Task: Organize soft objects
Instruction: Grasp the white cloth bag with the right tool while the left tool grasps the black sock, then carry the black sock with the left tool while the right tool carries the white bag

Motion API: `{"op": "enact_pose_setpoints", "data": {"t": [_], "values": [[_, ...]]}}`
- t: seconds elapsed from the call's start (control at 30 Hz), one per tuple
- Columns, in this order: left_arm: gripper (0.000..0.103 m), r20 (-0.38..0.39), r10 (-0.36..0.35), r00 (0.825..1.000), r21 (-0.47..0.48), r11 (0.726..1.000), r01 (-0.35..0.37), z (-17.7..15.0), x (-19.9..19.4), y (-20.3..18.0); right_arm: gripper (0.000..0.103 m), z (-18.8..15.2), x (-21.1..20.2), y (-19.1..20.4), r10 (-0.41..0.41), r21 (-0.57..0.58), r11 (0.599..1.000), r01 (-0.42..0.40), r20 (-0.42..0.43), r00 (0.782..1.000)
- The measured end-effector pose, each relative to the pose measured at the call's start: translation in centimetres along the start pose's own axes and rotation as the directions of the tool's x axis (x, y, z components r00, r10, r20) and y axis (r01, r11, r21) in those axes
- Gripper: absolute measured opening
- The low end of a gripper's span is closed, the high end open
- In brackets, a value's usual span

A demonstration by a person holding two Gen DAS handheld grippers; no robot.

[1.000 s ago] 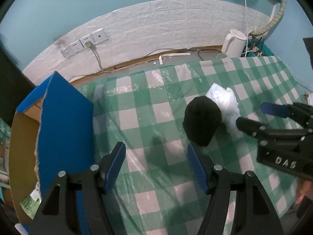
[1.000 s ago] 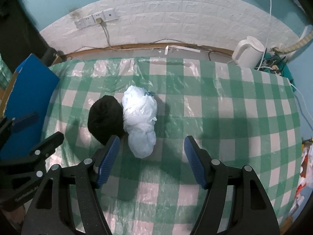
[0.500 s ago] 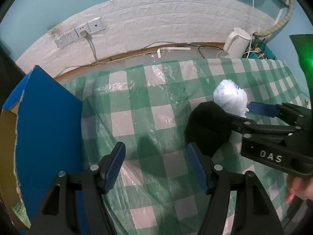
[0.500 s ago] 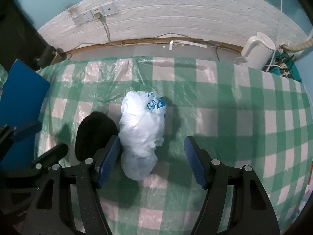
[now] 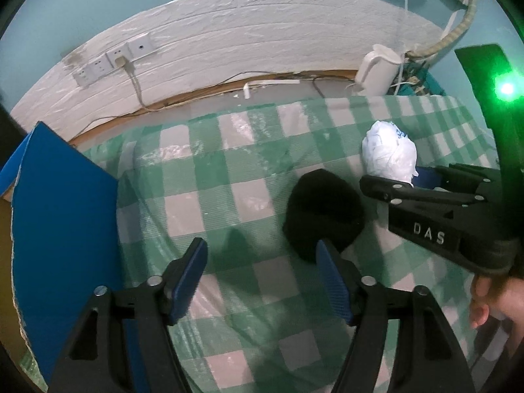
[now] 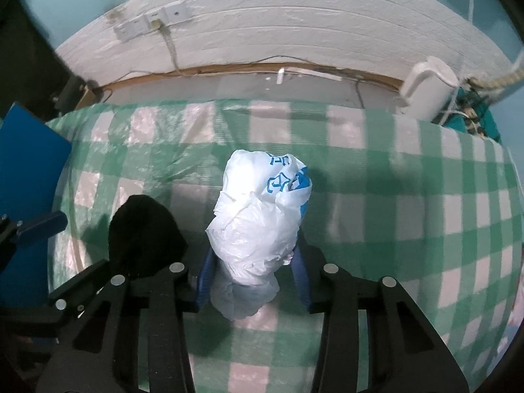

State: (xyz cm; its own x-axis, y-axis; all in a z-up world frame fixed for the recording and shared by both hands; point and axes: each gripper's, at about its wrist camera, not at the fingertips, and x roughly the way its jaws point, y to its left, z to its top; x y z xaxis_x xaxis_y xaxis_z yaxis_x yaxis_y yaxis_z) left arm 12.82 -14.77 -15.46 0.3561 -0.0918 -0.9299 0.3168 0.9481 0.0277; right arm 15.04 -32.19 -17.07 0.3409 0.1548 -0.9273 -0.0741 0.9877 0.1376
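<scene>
Crinkled white plastic, printed with blue marks, bunches into a tall lump: the white plastic bag (image 6: 258, 226) stands on the green-and-white checked tablecloth (image 6: 409, 196), its lower part hidden between the blue ribbed pads of the right gripper (image 6: 252, 278), whose jaws are closing and already press its sides. Just left of the bag lies a black soft bundle (image 5: 322, 213), matte and rounded, its folds too dark to read; its near edge is covered by one pad of the left gripper (image 5: 262, 268). That gripper's jaws are opening, with only bare cloth between them. Left of the bag, a blue cardboard flap (image 5: 62, 229) is cut off by the frame. A hand (image 5: 497, 298) shows only partly.
</scene>
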Motion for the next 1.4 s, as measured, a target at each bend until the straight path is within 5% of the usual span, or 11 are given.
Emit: {"op": "enact_pose_setpoints", "data": {"t": [0.4,0.87,0.9,1.0,1.4], "values": [[0.083,0.032,-0.074,0.997,0.03,0.997,0.073,0.6,-1.3,-2.0,0.041,-1.4,-1.7,-3.3,0.005,0.096,0.995,-0.006,0.011,1.0],[0.083,-0.061,-0.022,0.998,-0.026,0.999,0.021,2.5,3.1,-3.8,0.041,-3.5,-2.9,-5.1,0.003,0.117,0.993,-0.005,0.02,1.0],[0.079,-0.065,-0.024,0.998,-0.035,0.999,0.022,2.5,3.4,-3.8,0.041,-3.5,-3.0,-5.1,0.003,0.116,0.993,-0.005,0.021,1.0],[0.049,-0.059,-0.032,0.998,-0.052,0.998,0.029,2.0,3.6,-3.7,0.041,-3.6,-3.2,-5.1,-0.004,0.103,0.995,0.002,0.022,1.0],[0.038,-0.028,-0.013,1.0,-0.006,1.0,0.013,-0.2,1.1,-3.3,0.041,-4.0,-5.0,-3.3,-0.018,0.053,0.998,0.016,0.038,0.999]]}}
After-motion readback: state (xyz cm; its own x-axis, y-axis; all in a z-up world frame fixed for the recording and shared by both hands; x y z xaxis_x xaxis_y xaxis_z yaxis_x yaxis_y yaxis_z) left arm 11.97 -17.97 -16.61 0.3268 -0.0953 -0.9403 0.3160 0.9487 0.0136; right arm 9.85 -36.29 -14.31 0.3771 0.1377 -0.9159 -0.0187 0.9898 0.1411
